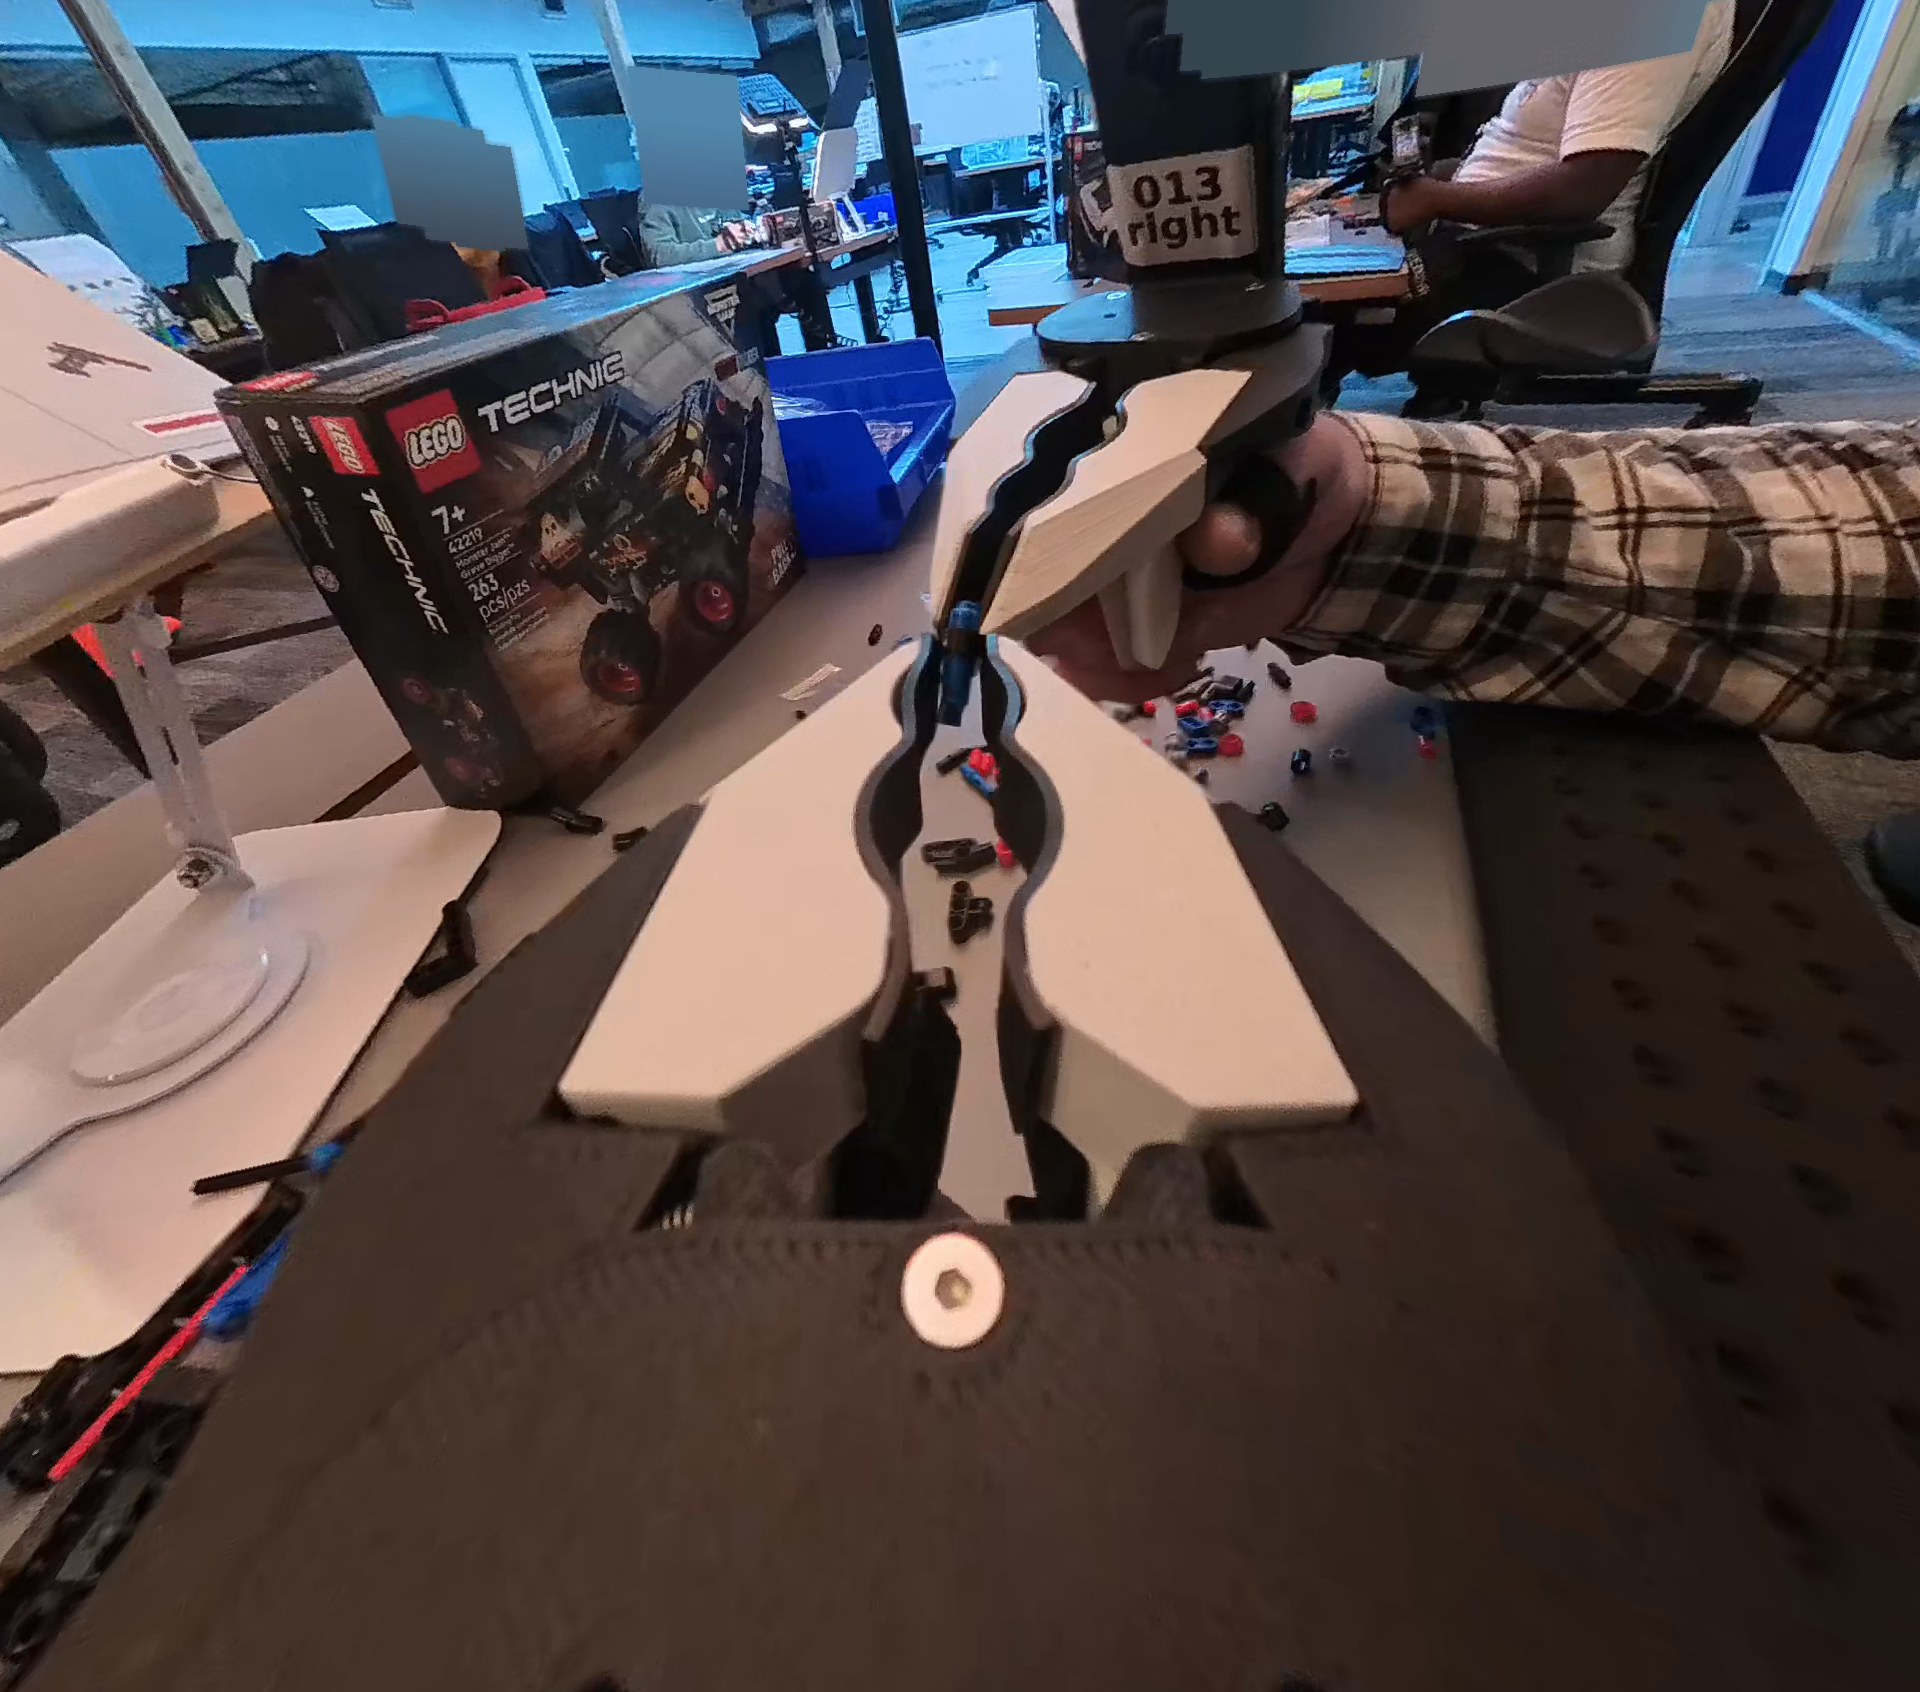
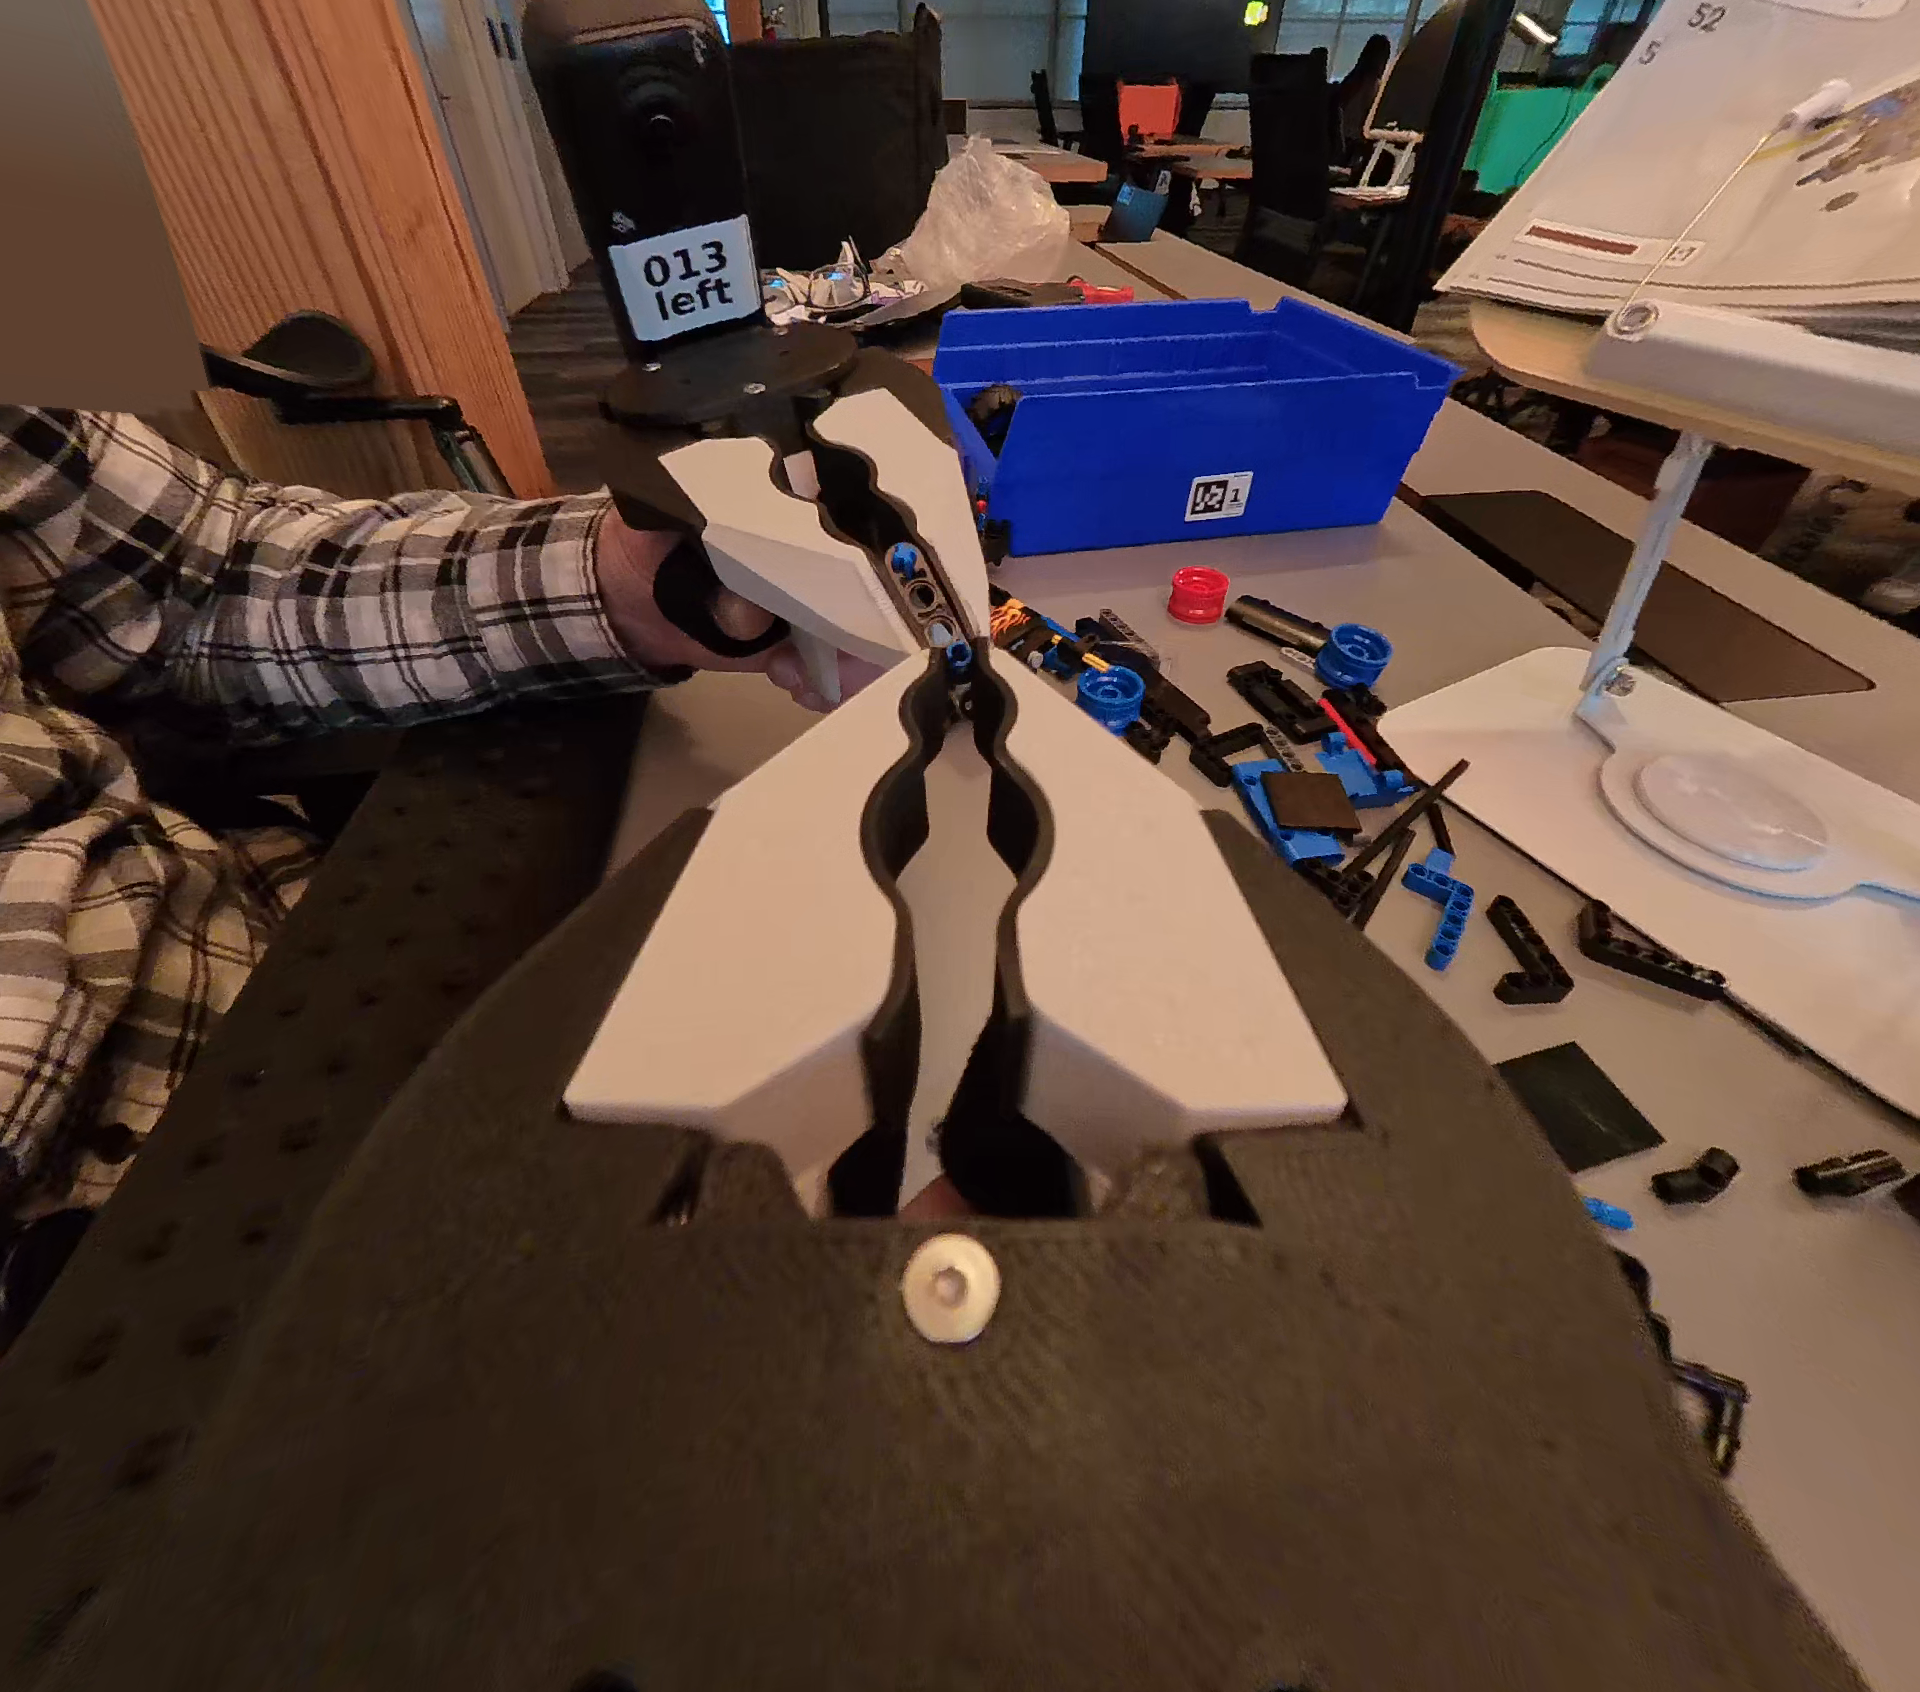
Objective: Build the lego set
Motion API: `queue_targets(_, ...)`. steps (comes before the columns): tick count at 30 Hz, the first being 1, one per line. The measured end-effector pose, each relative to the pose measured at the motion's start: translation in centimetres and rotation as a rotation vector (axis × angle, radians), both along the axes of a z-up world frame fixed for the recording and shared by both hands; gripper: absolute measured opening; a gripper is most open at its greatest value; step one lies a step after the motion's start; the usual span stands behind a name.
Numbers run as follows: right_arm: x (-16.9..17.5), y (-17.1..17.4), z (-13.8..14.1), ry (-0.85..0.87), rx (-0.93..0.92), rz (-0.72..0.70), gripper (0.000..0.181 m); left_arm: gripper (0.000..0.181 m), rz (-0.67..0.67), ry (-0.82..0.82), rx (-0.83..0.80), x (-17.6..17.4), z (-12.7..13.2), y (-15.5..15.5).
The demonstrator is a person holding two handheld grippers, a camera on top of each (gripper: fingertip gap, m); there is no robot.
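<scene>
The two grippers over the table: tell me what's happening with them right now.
A person in a plaid shirt holds a gripper in each hand above a table strewn with loose Lego pieces. The left gripper is clamped on a short black beam with blue pins. The right gripper meets it tip to tip, its jaws closed on a small blue-and-black part, apparently pressing it into the beam. A blue bin, the set's box and an instruction booklet on a stand sit nearby.

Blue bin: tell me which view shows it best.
Right wrist view. The blue bin shows there whole, front wall and open top, behind the loose parts. The left wrist view catches only part of it, between the set's box and the right gripper.
</scene>
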State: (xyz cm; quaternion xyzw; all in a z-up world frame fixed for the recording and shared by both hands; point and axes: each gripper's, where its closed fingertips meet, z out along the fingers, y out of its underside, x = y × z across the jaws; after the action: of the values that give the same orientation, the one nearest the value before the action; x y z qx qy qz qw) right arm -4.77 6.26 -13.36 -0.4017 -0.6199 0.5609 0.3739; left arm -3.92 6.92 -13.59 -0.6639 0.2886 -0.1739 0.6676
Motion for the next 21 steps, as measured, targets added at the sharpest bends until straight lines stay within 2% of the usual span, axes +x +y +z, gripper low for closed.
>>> queue_targets(9, 0.0, -0.4, 0.6, -0.014, -0.066, 0.012, 0.000, 0.004, 0.034, 0.145, 0.037, -0.3, 0.0, -0.6)
queue_targets(21, 0.3, -0.8, 0.5, -0.034, -0.068, 0.046, 0.000, 0.004, 0.017, 0.194, 0.048, -0.3, -0.1, -1.1)
